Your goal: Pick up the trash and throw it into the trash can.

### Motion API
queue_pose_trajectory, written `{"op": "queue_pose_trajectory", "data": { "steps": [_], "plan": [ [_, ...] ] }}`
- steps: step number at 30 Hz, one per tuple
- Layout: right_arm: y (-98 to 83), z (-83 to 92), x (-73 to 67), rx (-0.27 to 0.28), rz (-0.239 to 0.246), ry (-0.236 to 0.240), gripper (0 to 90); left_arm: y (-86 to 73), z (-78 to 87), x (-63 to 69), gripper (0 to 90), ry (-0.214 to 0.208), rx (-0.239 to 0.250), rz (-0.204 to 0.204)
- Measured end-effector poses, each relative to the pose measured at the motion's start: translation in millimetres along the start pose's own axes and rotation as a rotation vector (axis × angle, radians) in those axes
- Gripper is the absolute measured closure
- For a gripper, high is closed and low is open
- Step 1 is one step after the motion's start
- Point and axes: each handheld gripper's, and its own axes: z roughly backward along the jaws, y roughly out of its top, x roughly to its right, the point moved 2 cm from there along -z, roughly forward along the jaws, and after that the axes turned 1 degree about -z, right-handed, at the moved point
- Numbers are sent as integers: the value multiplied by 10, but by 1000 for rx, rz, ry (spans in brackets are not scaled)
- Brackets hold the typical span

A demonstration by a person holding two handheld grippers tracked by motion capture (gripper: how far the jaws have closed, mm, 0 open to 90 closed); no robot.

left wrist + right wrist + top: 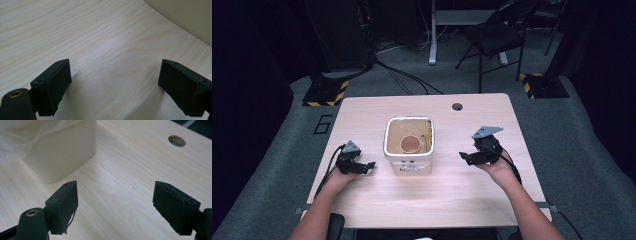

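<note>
The left gripper (371, 165) rests low on the table (462, 200), just to the left of the white bin (409, 160), and its jaws stand wide apart with nothing but bare wood between them. In the left gripper view the same left gripper (113, 85) looks along the tabletop, with the bin's pale wall (190, 17) at the far right corner, close but not touching.

The bin stands near the middle of the table, upright, with a clear liner folded over its rim. Inside it lies a small pinkish cup (410, 144), mouth up, and something thin and yellowish stands against the right inner wall; it is too small to tell what.

The right gripper (464, 157) hangs just above the table to the right of the bin, its jaws open and empty too. In the right gripper view the right gripper (115, 205) points past the bin's near corner (62, 157) toward the cable hole (176, 141) at the far edge of the table.

Judging from this, both hands are set on either side of the bin with nothing held. To take the bin well, each gripper would do best to come in level and square to a side wall, both closing on the rim together so the bin neither tips nor slides and the liner is not snagged.
</note>
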Motion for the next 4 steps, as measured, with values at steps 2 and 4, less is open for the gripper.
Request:
{"op": "queue_pose_trajectory", "data": {
  "steps": [2, 4],
  "plan": [
    [-92, -22, 18, -4, -18, 6, 165, 0, 0, 0, 111, 0, 0, -1],
    [-206, -54, 38, -16, -33, 1, 136, 0, 0, 0, 111, 0, 0, 0]
  ]
}}
